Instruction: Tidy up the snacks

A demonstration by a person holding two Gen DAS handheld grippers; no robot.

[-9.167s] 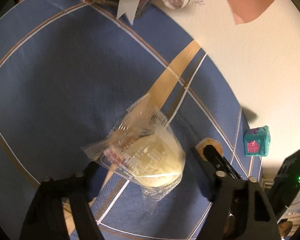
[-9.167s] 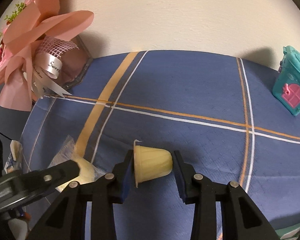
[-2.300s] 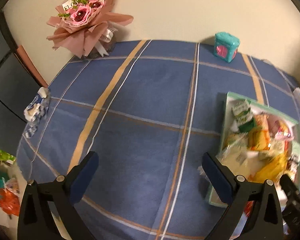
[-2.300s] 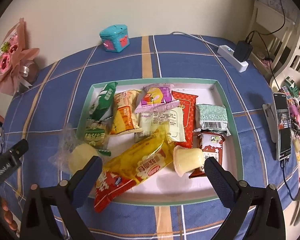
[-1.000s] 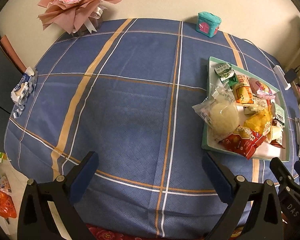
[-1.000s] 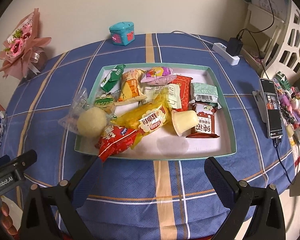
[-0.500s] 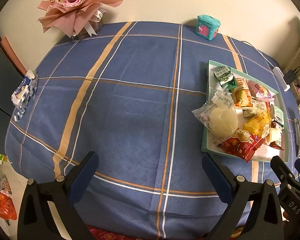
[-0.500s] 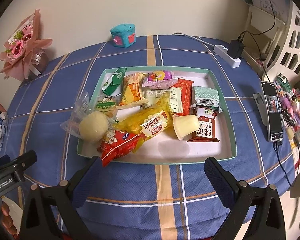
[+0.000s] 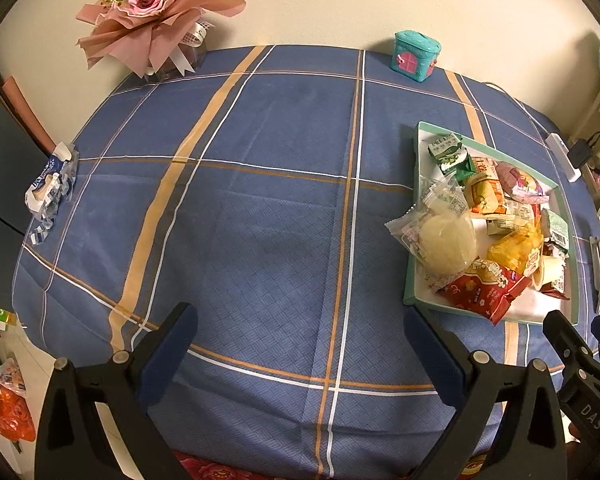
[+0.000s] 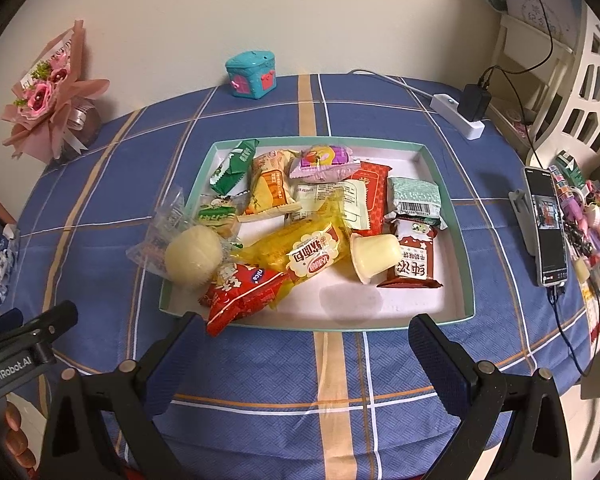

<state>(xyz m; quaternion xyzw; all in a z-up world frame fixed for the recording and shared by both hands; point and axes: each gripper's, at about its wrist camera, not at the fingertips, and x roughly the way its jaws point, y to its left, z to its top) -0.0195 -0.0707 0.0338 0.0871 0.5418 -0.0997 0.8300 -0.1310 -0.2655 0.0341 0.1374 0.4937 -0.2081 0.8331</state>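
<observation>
A green-rimmed white tray [image 10: 444, 312] on the blue plaid tablecloth holds several snack packets. The clear-wrapped pale bun [image 10: 192, 258] lies over the tray's left rim, and the yellow jelly cup [image 10: 376, 256] lies on its side inside. The tray [image 9: 414, 280] and the bun [image 9: 446, 236] also show at the right of the left wrist view. My left gripper [image 9: 300, 344] is open and empty over bare cloth, left of the tray. My right gripper [image 10: 306, 344] is open and empty just in front of the tray's near rim.
A pink bouquet [image 9: 152, 8] and a teal toy house [image 9: 414, 56] stand at the table's far edge by the wall. A crumpled blue-white wrapper [image 9: 50, 184] lies at the left edge. A phone [image 10: 546, 224], power strip [image 10: 458, 114] and small clutter sit right of the tray.
Both grippers have stayed open and empty. Both views have shifted slightly; the tray and snacks have not moved.
</observation>
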